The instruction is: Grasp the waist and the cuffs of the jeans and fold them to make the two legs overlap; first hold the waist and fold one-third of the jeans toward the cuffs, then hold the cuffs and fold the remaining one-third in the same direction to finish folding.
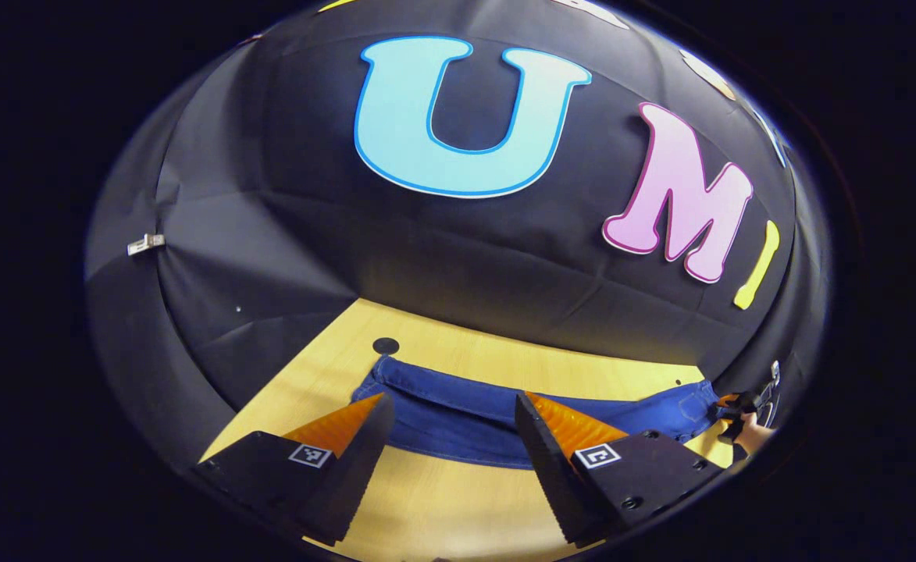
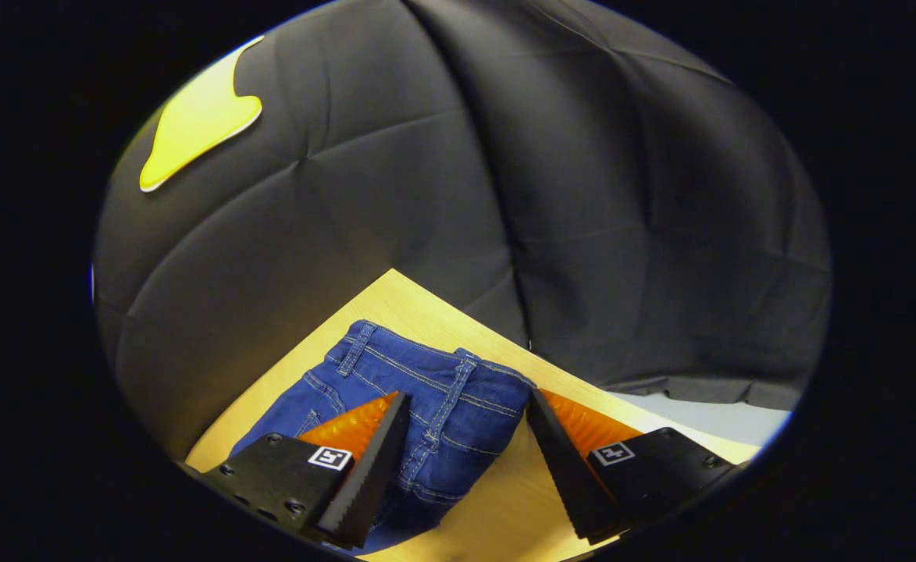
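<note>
Blue jeans (image 1: 465,417) lie flat across the wooden table (image 1: 442,499), legs running leftward to a cuff end near the far left. My left gripper (image 1: 451,406) hovers open just in front of the leg part, nothing between its fingers. At the far right edge of the left gripper view, the right gripper (image 1: 739,412) and a hand sit by the waist end. In the right gripper view, the waist of the jeans (image 2: 434,390), with belt loops and pale stitching, lies under my open right gripper (image 2: 469,402). Its left finger (image 2: 364,460) is over the denim, its right finger over bare table (image 2: 504,499).
A small black round disc (image 1: 386,345) sits on the table just beyond the cuff end. Black cloth walls close the table's far side; a small metal bracket (image 1: 145,243) is fixed to the left wall. Pale floor (image 2: 707,417) shows past the table's right edge.
</note>
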A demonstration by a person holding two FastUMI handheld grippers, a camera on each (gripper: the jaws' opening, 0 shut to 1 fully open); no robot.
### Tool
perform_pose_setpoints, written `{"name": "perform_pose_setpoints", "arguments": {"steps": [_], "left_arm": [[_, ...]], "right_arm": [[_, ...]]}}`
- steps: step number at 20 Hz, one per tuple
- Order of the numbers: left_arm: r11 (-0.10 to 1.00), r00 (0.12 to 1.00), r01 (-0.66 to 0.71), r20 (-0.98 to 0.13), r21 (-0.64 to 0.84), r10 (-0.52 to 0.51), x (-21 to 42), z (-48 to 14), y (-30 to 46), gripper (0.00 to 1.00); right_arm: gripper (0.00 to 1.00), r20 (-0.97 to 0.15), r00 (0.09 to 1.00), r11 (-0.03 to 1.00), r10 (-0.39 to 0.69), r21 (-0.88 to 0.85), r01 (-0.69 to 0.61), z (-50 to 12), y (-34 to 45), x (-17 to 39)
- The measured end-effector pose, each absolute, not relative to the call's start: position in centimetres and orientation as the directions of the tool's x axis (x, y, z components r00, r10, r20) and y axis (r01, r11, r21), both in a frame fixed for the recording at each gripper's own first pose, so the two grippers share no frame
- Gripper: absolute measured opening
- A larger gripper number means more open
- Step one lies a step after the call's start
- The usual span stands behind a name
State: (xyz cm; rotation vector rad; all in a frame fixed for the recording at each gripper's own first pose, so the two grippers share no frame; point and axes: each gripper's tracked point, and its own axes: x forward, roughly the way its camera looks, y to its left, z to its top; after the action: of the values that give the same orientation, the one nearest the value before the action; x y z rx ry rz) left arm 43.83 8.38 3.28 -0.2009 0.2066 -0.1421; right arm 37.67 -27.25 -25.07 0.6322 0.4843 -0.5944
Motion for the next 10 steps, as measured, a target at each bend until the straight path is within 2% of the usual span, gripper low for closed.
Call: {"name": "perform_pose_setpoints", "arguments": {"steps": [1, 2, 3, 5, 7, 10], "left_arm": [[0.966, 0.969, 0.116, -0.189, -0.233, -0.162, 43.9, 2.9, 8.0, 0.97], [0.962, 0.968, 0.113, -0.191, -0.249, -0.163, 43.7, 2.6, 7.9, 0.97], [0.959, 0.968, 0.108, -0.194, -0.26, -0.162, 43.4, 2.4, 7.8, 0.97], [0.959, 0.966, 0.086, -0.213, -0.27, -0.146, 42.9, 1.4, 8.3, 0.97], [0.961, 0.961, 0.063, -0.244, -0.271, -0.132, 42.4, 0.3, 8.7, 0.97], [0.961, 0.957, 0.046, -0.264, -0.273, -0.121, 41.8, -0.7, 8.7, 0.97]], "right_arm": [[0.8, -0.582, 0.728, 0.663, -0.361, 0.389, 0.64, -25.1, -27.0, 37.5], [0.69, -0.567, 0.738, 0.673, -0.367, 0.386, 0.631, -24.7, -27.3, 38.0], [0.75, -0.584, 0.743, 0.675, -0.328, 0.406, 0.617, -25.2, -26.7, 38.1], [0.49, -0.565, 0.761, 0.679, -0.317, 0.425, 0.599, -24.9, -26.8, 38.5], [0.29, -0.562, 0.769, 0.672, -0.306, 0.444, 0.592, -24.5, -26.6, 38.2], [0.1, -0.542, 0.782, 0.699, -0.307, 0.43, 0.572, -24.6, -26.6, 38.6]]}}
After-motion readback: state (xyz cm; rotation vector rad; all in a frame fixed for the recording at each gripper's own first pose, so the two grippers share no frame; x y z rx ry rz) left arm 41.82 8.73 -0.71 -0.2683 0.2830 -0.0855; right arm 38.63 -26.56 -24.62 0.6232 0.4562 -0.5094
